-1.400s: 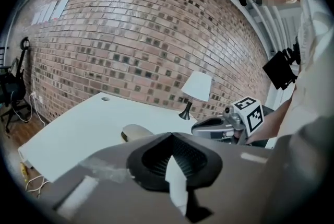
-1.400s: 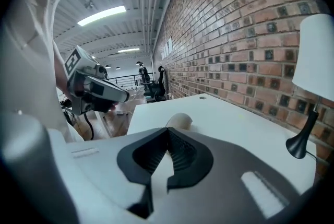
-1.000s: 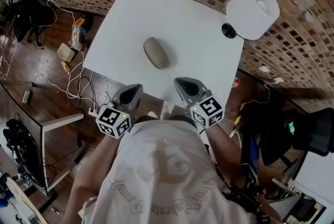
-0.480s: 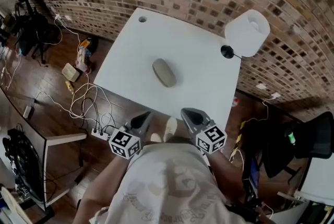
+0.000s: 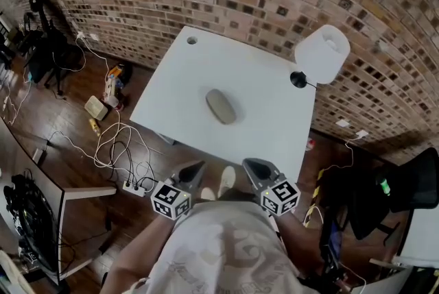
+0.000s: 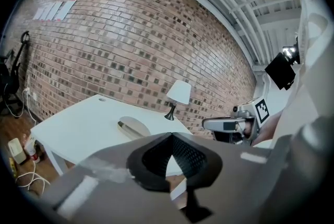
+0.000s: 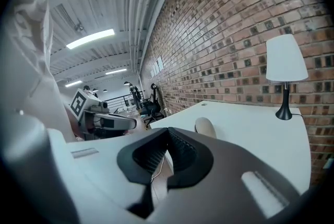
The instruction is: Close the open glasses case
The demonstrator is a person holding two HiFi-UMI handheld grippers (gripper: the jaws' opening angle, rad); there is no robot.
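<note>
The grey oval glasses case [image 5: 221, 106] lies alone in the middle of the white table [image 5: 267, 73], its lid down with only a dark seam showing. It shows again as the case [image 6: 133, 126] in the left gripper view and the case [image 7: 205, 126] in the right gripper view. My left gripper [image 5: 194, 169] and right gripper [image 5: 251, 166] hang side by side close to my body, off the table's near edge and well short of the case. Both are shut with nothing between their jaws, seen at the left gripper [image 6: 169, 137] and the right gripper [image 7: 167, 131].
A white-shaded lamp [image 5: 321, 54] on a black foot stands at the table's far right corner. A brick wall runs behind the table. Cables and a power strip [image 5: 134, 186] lie on the wood floor at the left; a black chair [image 5: 405, 183] is at the right.
Both grippers and my body have drawn back from the table, so the table and case sit farther off. The case has not moved on the table.
</note>
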